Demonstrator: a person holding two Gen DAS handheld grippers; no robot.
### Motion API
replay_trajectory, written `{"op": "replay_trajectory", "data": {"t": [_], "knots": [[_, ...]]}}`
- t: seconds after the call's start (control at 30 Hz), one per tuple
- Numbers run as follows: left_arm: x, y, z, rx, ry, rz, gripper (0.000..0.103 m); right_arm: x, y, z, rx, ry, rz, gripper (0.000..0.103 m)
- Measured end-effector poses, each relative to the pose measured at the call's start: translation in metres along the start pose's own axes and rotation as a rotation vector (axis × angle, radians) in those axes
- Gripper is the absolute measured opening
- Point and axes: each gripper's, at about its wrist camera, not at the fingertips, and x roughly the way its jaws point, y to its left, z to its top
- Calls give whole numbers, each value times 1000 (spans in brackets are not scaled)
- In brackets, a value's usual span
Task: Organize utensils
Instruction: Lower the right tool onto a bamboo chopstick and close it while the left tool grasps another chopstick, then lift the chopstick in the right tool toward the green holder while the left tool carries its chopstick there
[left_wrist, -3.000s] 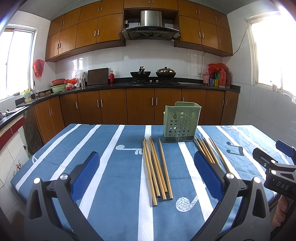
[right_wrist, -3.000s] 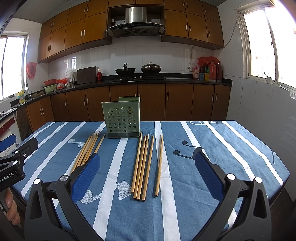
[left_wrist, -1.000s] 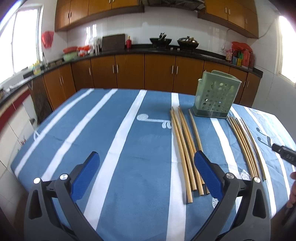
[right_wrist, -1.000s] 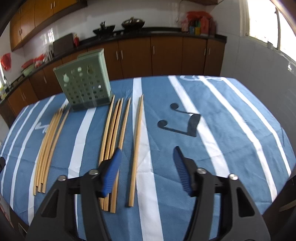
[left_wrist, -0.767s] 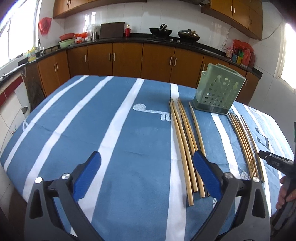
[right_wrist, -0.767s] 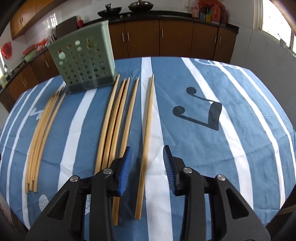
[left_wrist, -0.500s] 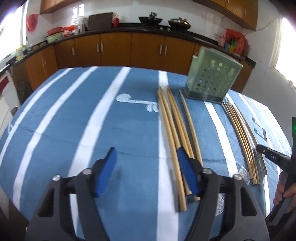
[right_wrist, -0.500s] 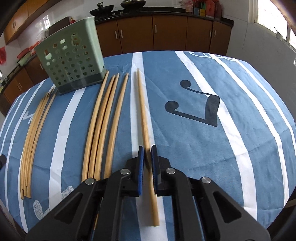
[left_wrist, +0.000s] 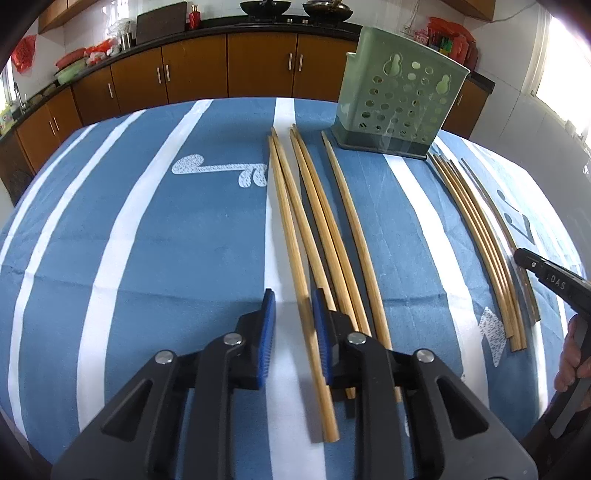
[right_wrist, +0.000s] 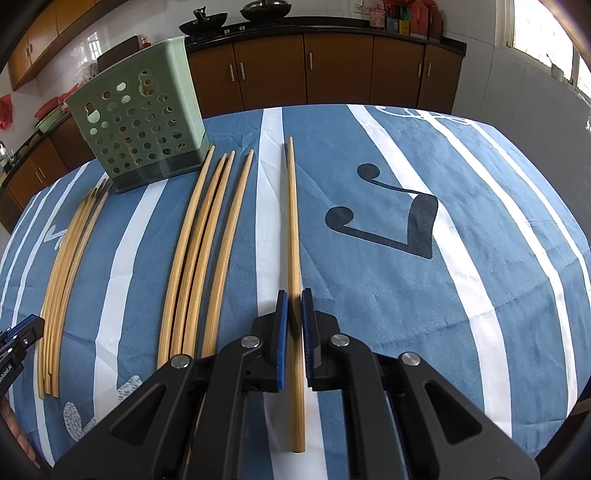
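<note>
To the left of my left gripper (left_wrist: 291, 299) the blue tablecloth (left_wrist: 147, 229) is bare up to the table's left edge, so I can pass there. On its right the chopsticks (left_wrist: 332, 229) lie close together. The green holder (right_wrist: 140, 118) blocks the far edge. Right of the single chopstick (right_wrist: 293, 236) the cloth is bare.

Pretty clearly a home kitchen: brown wooden cabinets (left_wrist: 192, 70) under a black countertop (left_wrist: 258, 26) straight ahead of the gripper, woks on the stove (right_wrist: 203, 16), white tiled wall, sauce bottles (right_wrist: 406, 14) off right by the window.
</note>
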Motion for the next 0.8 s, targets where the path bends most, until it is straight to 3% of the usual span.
{"op": "replay_trajectory", "data": {"t": [0.1,0.4,0.57,0.8], "knots": [[2,0,1,10,-2,22,9,-1,0,-1,-3,1,-2,8],[23,32,35,2,-18,75,8,13,-3,16,-5,-10,-4,8],[34,54,52,-20,-36,51,8,27,-10,33,-5,-38,-38,8],[33,58,49,-32,-56,28,10,32,-14,34,-2,-65,-49,8]]}}
